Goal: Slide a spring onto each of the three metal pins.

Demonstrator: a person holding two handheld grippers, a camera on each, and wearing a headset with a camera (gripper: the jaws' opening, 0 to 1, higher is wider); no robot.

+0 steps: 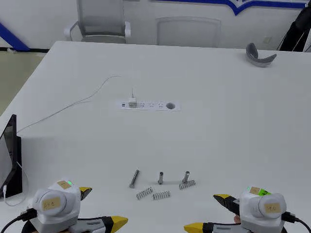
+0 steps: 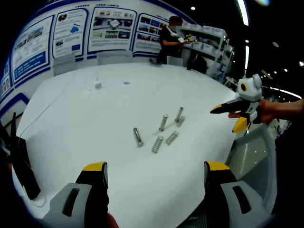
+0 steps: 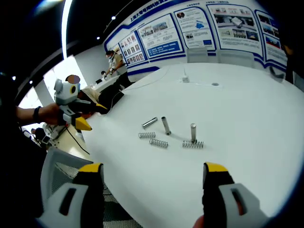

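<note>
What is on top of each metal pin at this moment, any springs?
Nothing is on them. The left pin lies on its side; the middle pin and right pin stand bare. All three springs lie on the table, one at the right pin's foot.

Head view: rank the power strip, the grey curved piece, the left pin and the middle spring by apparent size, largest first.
1. power strip
2. grey curved piece, farther from the camera, so likely bigger than it looks
3. left pin and middle spring: about alike, not ranked
</note>
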